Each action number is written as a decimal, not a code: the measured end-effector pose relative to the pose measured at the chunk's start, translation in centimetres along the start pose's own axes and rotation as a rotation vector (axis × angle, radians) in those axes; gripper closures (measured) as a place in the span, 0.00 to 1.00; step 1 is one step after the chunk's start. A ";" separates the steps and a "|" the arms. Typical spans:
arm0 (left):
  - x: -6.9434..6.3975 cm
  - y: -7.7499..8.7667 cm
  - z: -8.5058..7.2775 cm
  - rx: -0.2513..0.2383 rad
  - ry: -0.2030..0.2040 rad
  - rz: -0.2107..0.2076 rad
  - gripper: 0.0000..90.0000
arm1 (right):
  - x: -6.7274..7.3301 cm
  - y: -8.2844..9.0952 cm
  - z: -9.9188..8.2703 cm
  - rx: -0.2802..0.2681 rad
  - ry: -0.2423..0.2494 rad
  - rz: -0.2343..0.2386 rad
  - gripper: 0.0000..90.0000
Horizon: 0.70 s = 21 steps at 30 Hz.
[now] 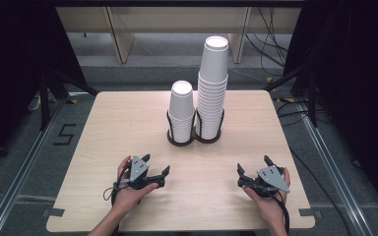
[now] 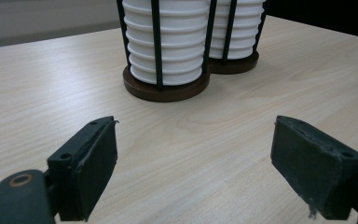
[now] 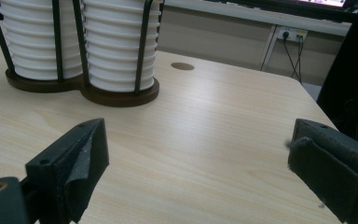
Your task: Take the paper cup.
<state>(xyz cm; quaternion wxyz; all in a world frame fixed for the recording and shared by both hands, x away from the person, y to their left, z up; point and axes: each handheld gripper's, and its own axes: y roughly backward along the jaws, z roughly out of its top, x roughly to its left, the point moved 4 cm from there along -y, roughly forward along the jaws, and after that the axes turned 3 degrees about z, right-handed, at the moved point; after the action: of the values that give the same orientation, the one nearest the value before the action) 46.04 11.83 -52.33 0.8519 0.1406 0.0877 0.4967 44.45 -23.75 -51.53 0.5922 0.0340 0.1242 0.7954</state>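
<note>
Toppling threatens the tall stack [image 1: 212, 88] if either tool, left [image 1: 155, 165] or right [image 1: 253, 165], both gaping and empty on the counter [image 1: 128, 128], knocks it sideways.

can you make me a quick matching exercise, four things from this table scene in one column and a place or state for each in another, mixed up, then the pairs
Things:
1. taller stack of paper cups
2. shorter stack of paper cups
3. left hand-held gripper
4. cup holder

Places or states:
A. dark double base with black upright bars, mid-table
B. open, empty, low on the table at the near left
C. in the holder's left ring
D. in the holder's right ring

Pairs: 1-D, 2-C, 3-B, 4-A
</note>
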 end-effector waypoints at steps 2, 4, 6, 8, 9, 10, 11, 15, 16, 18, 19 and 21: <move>-0.1 -0.2 0.0 0.007 -0.010 -0.013 0.15 | 0.0 -0.2 0.0 0.007 0.022 0.012 0.07; -0.3 -0.3 0.0 0.018 0.001 -0.021 0.14 | 0.2 -0.3 0.0 0.008 0.008 0.023 0.07; -0.3 -0.3 0.1 0.020 0.006 -0.033 0.13 | 0.1 -0.3 0.0 0.022 0.012 0.015 0.07; -0.4 -0.3 0.3 0.024 0.001 -0.055 0.10 | 0.1 -0.4 0.3 0.023 0.008 0.011 0.07; -0.5 -0.2 0.7 0.024 -0.002 -0.058 0.10 | 0.1 -0.4 0.6 0.015 0.007 0.013 0.07; -0.5 -0.3 1.0 0.021 -0.007 -0.064 0.09 | 0.1 -0.3 0.9 0.012 0.012 0.015 0.07; -0.5 -0.3 1.5 0.014 -0.015 -0.066 0.08 | 0.3 -0.3 1.1 0.006 0.006 0.018 0.07; -0.5 -0.6 5.1 -0.021 -0.052 -0.086 0.05 | 0.7 -0.5 2.6 -0.020 0.018 0.036 0.07; -0.4 -0.7 6.2 -0.029 -0.057 -0.091 0.04 | 0.7 -0.5 3.0 -0.016 0.016 0.036 0.07; -0.3 -1.0 8.3 -0.052 -0.063 -0.102 0.02 | 0.7 -0.6 3.8 -0.034 0.014 0.041 0.06; -0.3 -1.2 9.2 -0.057 -0.065 -0.108 0.01 | 0.5 -0.6 4.2 -0.033 0.027 0.031 0.06; -0.2 -1.8 11.0 -0.065 -0.079 -0.115 0.00 | 0.4 -0.6 4.9 -0.036 0.012 0.031 0.06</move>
<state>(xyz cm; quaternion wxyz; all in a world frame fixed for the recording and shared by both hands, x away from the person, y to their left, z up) 50.60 9.18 -42.55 0.8860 0.1271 0.0459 0.4436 45.90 -22.39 -46.97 0.5796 0.0201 0.1128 0.8068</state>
